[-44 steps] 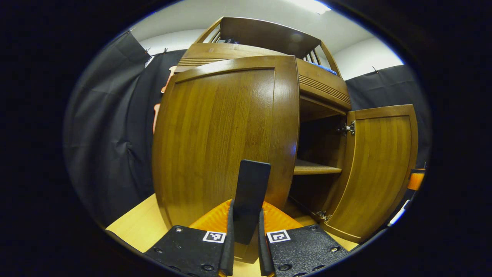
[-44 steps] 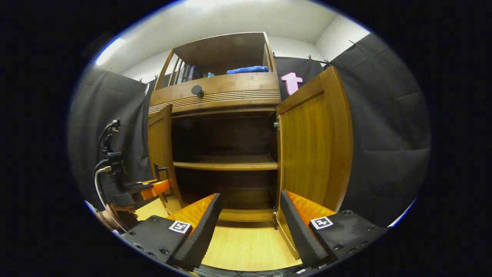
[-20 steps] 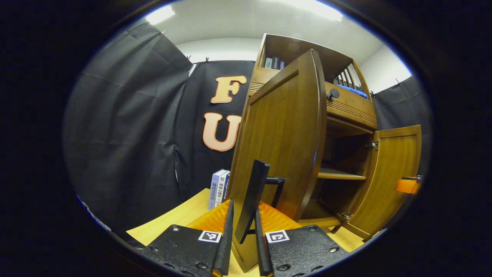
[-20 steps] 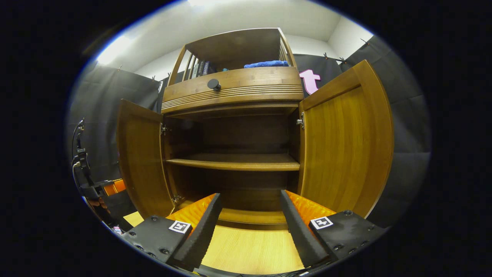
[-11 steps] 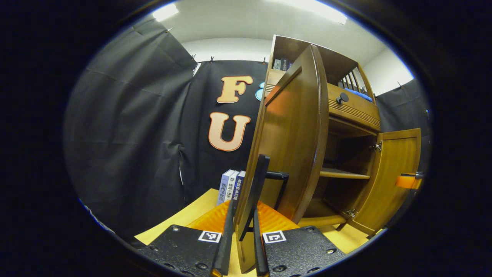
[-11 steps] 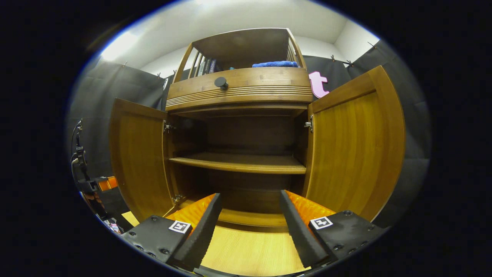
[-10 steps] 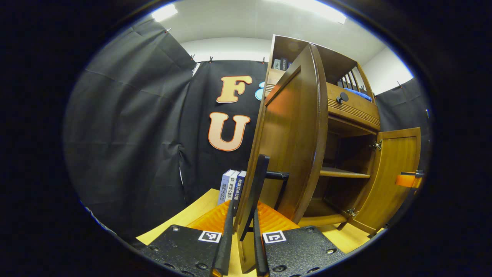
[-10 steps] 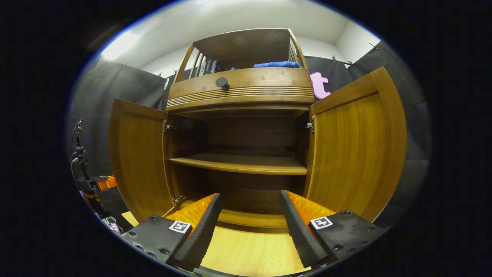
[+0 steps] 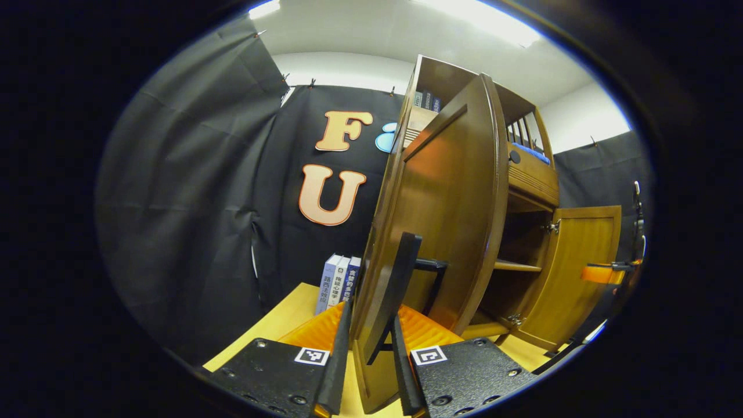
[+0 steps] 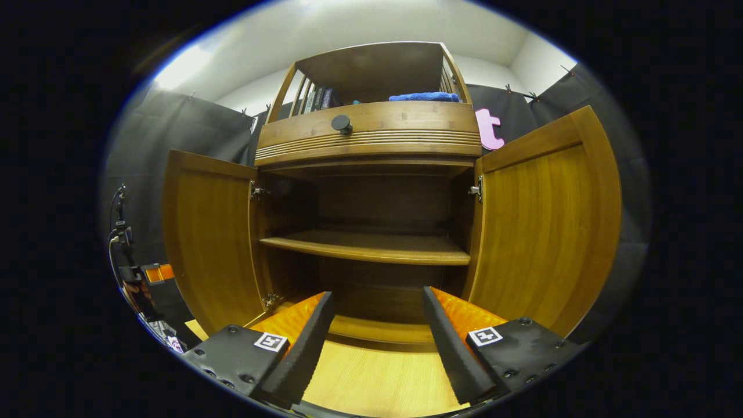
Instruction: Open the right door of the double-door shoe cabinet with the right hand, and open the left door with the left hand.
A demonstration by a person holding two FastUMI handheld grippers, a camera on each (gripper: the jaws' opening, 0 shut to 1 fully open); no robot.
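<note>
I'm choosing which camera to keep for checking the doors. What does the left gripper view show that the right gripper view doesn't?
Left gripper view: the left gripper shut on the black bar handle of the brown wooden left door; upright books beside the cabinet. Right gripper view: the open right gripper and the inner wooden shelf head-on. Both: both doors swung open, including the right door.

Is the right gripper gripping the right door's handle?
No, the right gripper hangs open in front of the cabinet's shelf, apart from the right door.
</note>
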